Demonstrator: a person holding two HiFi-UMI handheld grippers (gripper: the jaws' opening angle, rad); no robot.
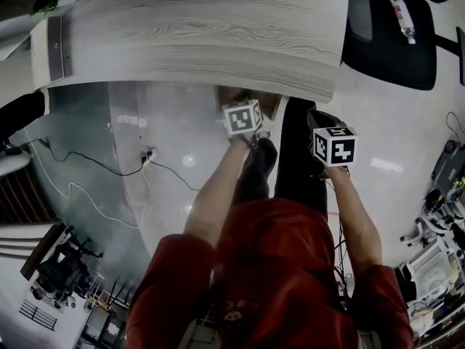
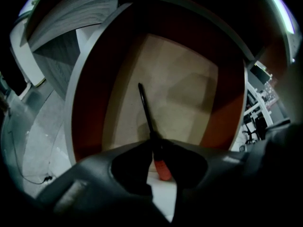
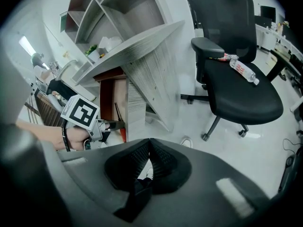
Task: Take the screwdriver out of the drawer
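Note:
The open drawer (image 2: pixel 90 103) has red-brown walls and a pale floor. A screwdriver (image 2: pixel 147 110) with a thin black shaft and a red handle lies in it, pointing away from me. My left gripper (image 2: pixel 155 144) reaches down into the drawer, its jaws closed on the screwdriver where shaft meets handle; the red handle end shows between them. The right gripper view shows the left gripper (image 3: pixel 92 126) at the drawer (image 3: pixel 111 100) with the screwdriver (image 3: pixel 122 134) in it. My right gripper (image 3: pixel 149 142) hangs beside it above the floor, shut and holding nothing.
A grey wood-grain desk top (image 1: pixel 196 27) overhangs the drawer. A black office chair (image 3: pixel 236 89) with a plastic bottle (image 3: pixel 244 71) on its seat stands to the right. Shelves (image 3: pixel 109 13) rise behind the desk. A cable (image 1: pixel 109 167) trails across the floor at the left.

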